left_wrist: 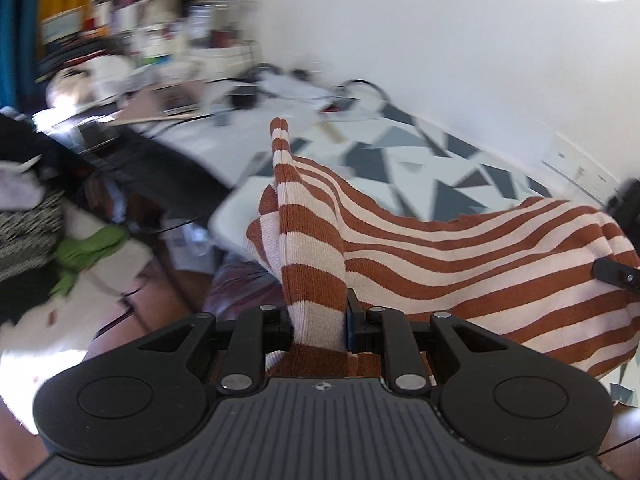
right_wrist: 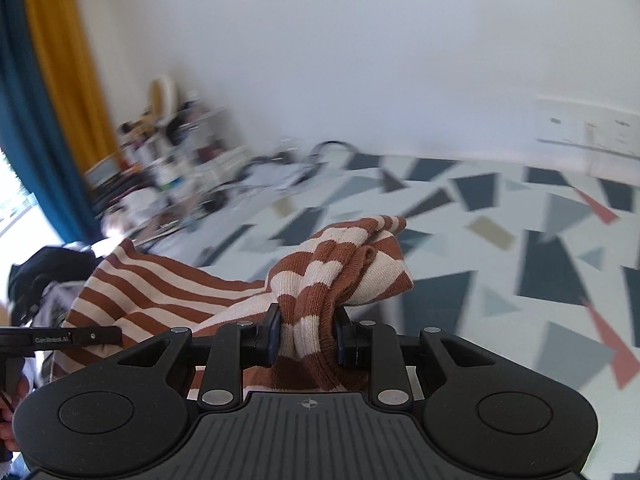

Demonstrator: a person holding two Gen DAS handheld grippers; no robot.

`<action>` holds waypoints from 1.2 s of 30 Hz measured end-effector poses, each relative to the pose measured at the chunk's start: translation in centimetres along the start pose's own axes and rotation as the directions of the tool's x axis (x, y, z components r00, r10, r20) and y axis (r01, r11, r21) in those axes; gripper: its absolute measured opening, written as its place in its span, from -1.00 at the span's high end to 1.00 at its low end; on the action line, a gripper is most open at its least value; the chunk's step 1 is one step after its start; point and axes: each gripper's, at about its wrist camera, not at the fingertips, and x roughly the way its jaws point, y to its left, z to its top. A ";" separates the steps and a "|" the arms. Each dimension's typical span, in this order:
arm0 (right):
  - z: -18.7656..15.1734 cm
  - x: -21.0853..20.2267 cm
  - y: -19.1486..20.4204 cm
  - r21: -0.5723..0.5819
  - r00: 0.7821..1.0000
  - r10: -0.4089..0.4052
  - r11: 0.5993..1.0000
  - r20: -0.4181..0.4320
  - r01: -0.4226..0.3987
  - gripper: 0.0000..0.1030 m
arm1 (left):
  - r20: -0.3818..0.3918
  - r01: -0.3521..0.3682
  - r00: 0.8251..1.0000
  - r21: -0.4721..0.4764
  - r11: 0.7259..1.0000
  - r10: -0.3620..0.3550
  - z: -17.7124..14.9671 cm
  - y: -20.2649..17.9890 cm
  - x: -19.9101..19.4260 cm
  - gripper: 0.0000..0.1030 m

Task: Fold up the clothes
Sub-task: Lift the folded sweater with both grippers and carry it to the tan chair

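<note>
- The striped top [left_wrist: 460, 264], rust and pale pink knit, hangs in the air between the two grippers, above the near part of the table; none of it can be seen resting flat.
- The left gripper [left_wrist: 318, 328] has its jaws pressed onto a bunched edge of the top, with a narrow strip, likely a sleeve, standing up in front of it.
- The right gripper [right_wrist: 306, 332] pinches another gathered wad of the same top, the cloth bulging out past its jaws.
- The span between the two grips sags and creases, so the garment looks as yet unspread; I judge the step in hand to be carrying it over and laying it out for the first fold.
- To do this well, draw the two grips apart until the stretch between them runs straight, keeping both at one height so the stripes lie level.
- Lower the free hanging edge onto the tablecloth [right_wrist: 520, 280], the one with grey triangles, first, then drag gently away so the body settles flat without ripples.
- Both pinches hold thick bundles; a loose layer could slip out, so keep the jaws firm until the cloth rests on the table.
- Steer clear of the cables and clutter [left_wrist: 256, 88] at the far end, and of the pile of clothes [left_wrist: 32, 216] at the left.
</note>
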 end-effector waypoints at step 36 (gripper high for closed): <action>-14.1 16.6 67.7 -0.338 0.847 0.378 0.795 -0.373 -0.504 0.56 | -0.073 -0.442 0.890 -0.385 0.810 0.451 -12.6 54.7 -24.4 0.60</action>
